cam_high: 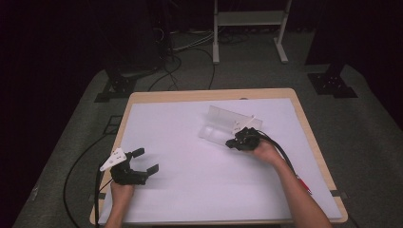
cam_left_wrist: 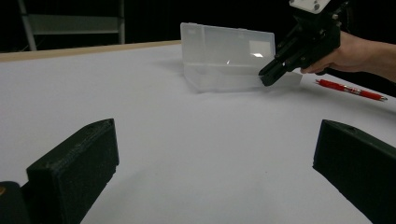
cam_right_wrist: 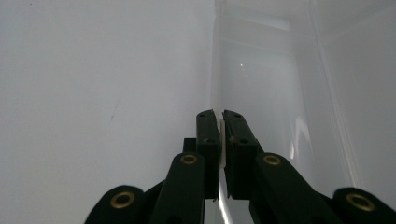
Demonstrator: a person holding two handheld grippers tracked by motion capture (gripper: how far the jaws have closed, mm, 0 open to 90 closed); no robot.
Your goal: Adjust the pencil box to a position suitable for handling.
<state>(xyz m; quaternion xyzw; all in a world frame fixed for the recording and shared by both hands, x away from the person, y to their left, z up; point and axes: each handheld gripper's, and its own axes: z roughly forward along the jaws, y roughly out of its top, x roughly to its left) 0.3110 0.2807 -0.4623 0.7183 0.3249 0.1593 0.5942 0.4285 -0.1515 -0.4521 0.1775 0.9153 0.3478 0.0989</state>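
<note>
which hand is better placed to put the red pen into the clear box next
Left: its gripper is open and free, while the right gripper is shut on the clear box wall. The red pen lies nearer the right, though.

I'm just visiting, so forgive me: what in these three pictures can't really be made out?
- Clear plastic box: in the high view too pale to tell whether anything lies inside.
- Box wall in the right gripper: in the right gripper view the shut black jaws cover the pinched part.
- Red pen: in the high view mostly behind the right forearm.
- Pen print: too small in the left gripper view.
</note>
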